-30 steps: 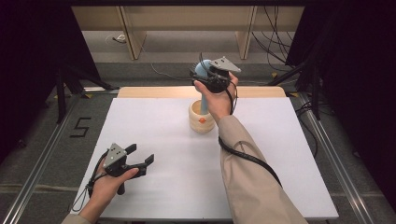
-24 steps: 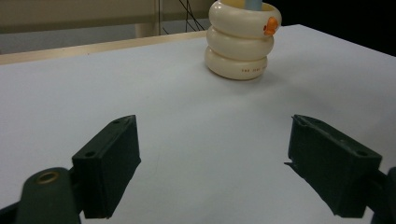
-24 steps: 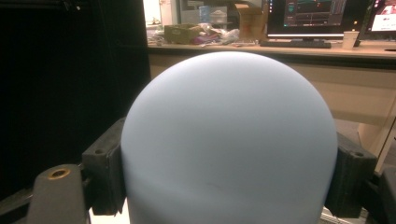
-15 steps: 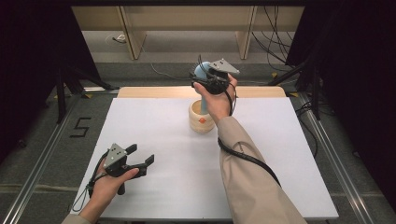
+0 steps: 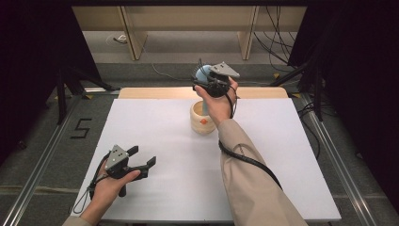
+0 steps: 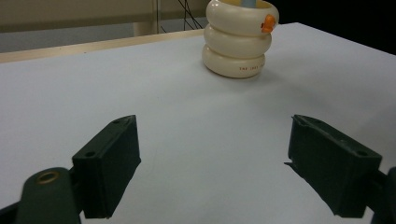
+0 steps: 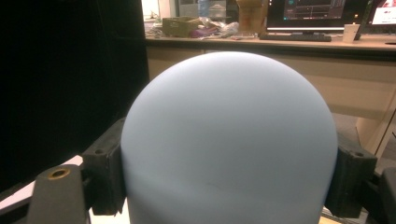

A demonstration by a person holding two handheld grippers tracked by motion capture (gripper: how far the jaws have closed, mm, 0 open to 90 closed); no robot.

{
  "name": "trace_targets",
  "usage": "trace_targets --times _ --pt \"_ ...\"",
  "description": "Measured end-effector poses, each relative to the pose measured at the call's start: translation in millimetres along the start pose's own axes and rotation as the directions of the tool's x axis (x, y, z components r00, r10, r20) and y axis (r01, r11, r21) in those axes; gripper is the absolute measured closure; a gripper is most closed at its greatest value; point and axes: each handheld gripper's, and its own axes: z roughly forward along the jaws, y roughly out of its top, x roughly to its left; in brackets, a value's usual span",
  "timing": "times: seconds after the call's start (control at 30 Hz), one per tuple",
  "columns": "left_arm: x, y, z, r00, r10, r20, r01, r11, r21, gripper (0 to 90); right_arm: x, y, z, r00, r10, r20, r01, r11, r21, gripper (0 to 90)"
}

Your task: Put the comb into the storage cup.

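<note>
Resting hand: left gripper sits low on the white table near its front left corner, jaws spread wide with nothing but bare tabletop between them, well apart from the work
Centre piece: cream-coloured holder of three stacked rounded rings stands upright on the far middle of the table; a small orange mark sits on its top ring and tiny print runs round its bottom ring
Held thing: pale blue smooth rounded dome-headed object on a slimmer blue stem, its matte head unmarked but for a faint scuff low down; in the high view the stem runs down into the holder's opening while the head stands above it
Working hand: right gripper is above the holder, its black jaws clamped on either side of the blue head
Step in hand, as I judge it: moving the blue object in or out of the holder
Doing it well: keep the stem plumb and centred in the ring opening, travel straight along the stem's axis, and hold the squeeze even so the round head does not roll between the pads
Risk: a sideways drag could tip the light holder; the idle gripper could steady it
</note>
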Motion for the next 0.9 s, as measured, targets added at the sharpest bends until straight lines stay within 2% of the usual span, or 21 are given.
trace_targets --times 0.9 --pt "-1.1 -0.9 1.2 1.0000 0.000 0.007 0.000 1.0000 0.004 16.3 -1.0 -22.8 6.6 0.9999 -0.012 0.001 0.012 0.9993 0.036 20.4"
